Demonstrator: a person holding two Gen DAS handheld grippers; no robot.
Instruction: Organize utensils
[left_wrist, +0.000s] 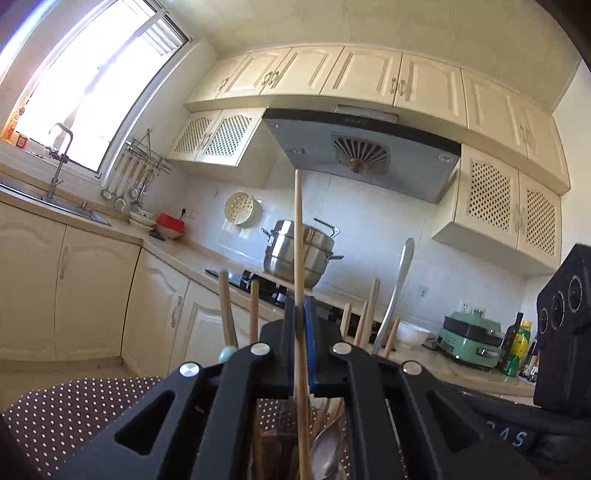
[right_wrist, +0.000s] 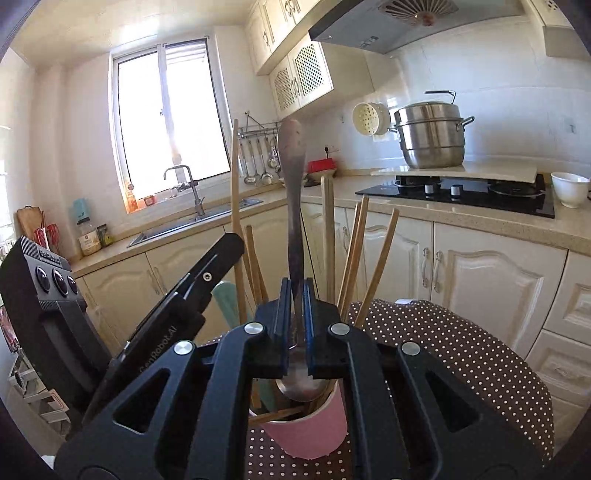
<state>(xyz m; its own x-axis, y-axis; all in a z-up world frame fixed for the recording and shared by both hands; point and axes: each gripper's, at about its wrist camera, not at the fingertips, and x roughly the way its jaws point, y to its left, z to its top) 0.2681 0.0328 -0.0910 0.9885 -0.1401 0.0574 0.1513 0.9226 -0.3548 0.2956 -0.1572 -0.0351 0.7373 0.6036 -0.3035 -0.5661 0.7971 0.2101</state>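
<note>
The pink cup (right_wrist: 310, 424) stands on the dotted cloth (right_wrist: 461, 354) of the worktop, packed with upright wooden utensils; it looks light and thin-walled, so a sideways tug on anything inside could tip it, and a straight lift is safer. The metal spoon (right_wrist: 293, 206) is stiff, smooth and probably slippery, heavier at the bowl end, which hangs just above the cup mouth; the right hand-held gripper (right_wrist: 294, 325) is pinched on its lower handle, close to that bowl, a sound place to grip since little weight swings below. The wooden chopstick (left_wrist: 298, 266) is light, rigid and grippy, yet thin enough to pivot; the left hand-held gripper (left_wrist: 300, 343) is pressed together on its mid-length, upright over the cup.
</note>
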